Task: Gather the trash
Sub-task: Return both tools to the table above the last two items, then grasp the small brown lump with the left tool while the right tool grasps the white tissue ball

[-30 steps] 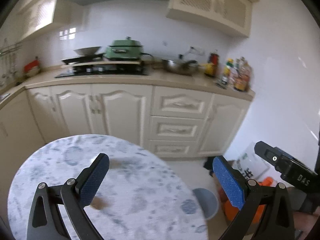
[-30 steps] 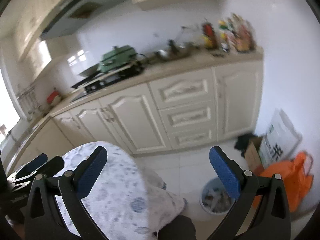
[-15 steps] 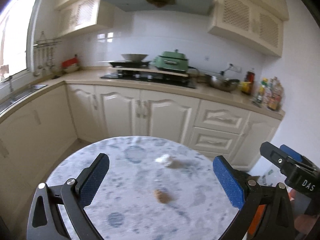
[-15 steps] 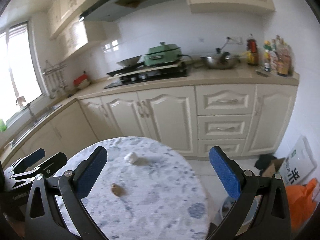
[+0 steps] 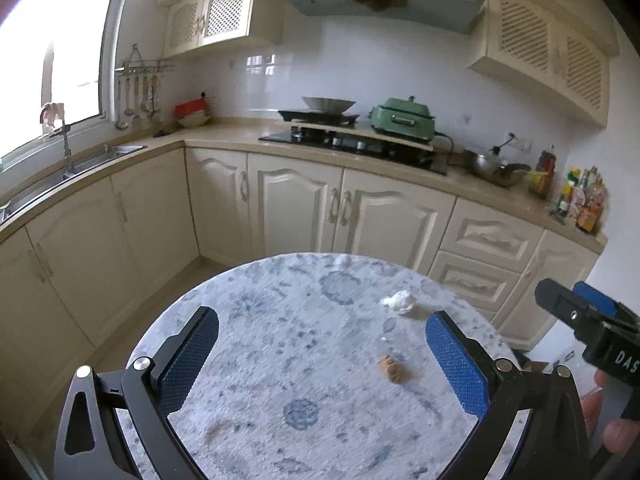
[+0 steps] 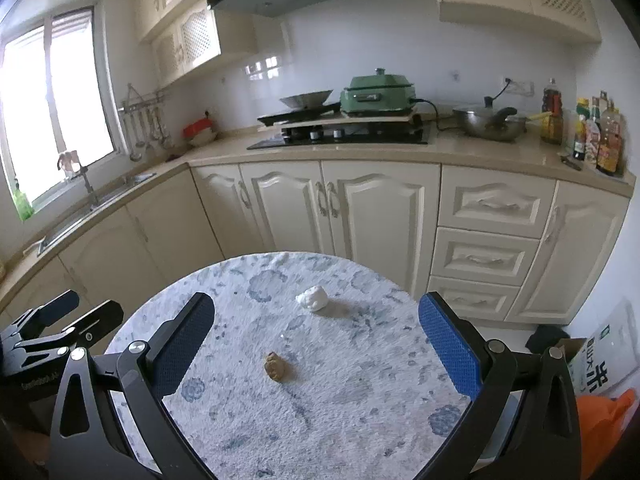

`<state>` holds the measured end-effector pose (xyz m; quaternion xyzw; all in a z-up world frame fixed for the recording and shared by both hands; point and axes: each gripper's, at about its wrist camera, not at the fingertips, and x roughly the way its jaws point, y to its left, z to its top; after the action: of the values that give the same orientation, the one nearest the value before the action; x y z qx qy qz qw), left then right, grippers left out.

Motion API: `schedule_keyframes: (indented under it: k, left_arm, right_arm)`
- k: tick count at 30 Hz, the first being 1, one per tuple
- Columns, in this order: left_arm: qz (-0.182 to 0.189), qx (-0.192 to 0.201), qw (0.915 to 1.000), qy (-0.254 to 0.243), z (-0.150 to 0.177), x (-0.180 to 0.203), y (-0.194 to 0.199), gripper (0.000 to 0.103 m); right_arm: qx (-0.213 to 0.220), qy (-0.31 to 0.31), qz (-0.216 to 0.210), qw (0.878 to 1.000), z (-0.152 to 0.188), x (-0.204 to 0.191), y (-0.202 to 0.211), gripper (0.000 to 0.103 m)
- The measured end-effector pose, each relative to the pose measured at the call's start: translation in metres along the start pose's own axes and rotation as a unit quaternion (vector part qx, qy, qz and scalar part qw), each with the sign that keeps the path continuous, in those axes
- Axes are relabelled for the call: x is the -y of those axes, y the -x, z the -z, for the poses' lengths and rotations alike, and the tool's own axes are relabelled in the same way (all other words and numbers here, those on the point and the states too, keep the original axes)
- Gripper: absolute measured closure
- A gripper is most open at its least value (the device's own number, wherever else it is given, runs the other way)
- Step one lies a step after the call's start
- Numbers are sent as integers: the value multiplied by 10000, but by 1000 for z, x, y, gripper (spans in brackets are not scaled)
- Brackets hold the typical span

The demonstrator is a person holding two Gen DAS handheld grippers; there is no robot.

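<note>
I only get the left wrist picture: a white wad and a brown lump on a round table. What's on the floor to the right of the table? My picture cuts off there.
Observer: The right wrist view shows an orange bag down there, next to a white printed sack.
Operator: And the other tool at my right edge, is it holding anything?
Observer: No. The right gripper is wide open and empty. The brown lump shows between its fingers, lying on the table.
Operator: Anything else near that bag?
Observer: An open cardboard box, with something dark beside it that I cannot identify.
</note>
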<state>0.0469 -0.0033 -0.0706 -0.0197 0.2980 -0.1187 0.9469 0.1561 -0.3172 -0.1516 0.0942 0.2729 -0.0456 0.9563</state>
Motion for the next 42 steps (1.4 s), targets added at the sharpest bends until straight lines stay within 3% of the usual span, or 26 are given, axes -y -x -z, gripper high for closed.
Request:
schedule_keyframes:
  k: [8,17,25,29,31,33,35,37,42]
  left_arm:
    - [88,-476,9988,-109,-5,-5,-53,1]
    - [64,-1086,9931,-431,9,40,-138,6]
    - [-116,-1673,9837,-642,21,59,-221,10]
    - [-81,-1837,9809,-627,32,62,-250,27]
    - [60,-1683,9840,-581,35,62,-250,39]
    - [214,-1620,9846,-625,36,62,-252,66]
    - [344,-1635,9845,-528,35,58,-254,83]
    - [500,-1669,9840,-368,35,51,-255,83]
    - [490,-1551,9866,-155,30,28,-248,83]
  right_arm:
    - [-409,-120,200,9989,10,27,-25,0]
    - [-852,-403,183,9954,27,63,-62,0]
    - [-1160,-577,128,9915,38,78,-95,0]
    - [-1242,-628,97,9902,41,79,-104,0]
    - [-1281,-622,80,9898,41,78,-108,0]
    - [-1299,-603,72,9897,42,76,-111,0]
    - [-1309,-584,44,9897,41,73,-114,0]
    - [-1311,-552,46,9898,39,70,-116,0]
    - [-1328,-455,35,9901,36,63,-124,0]
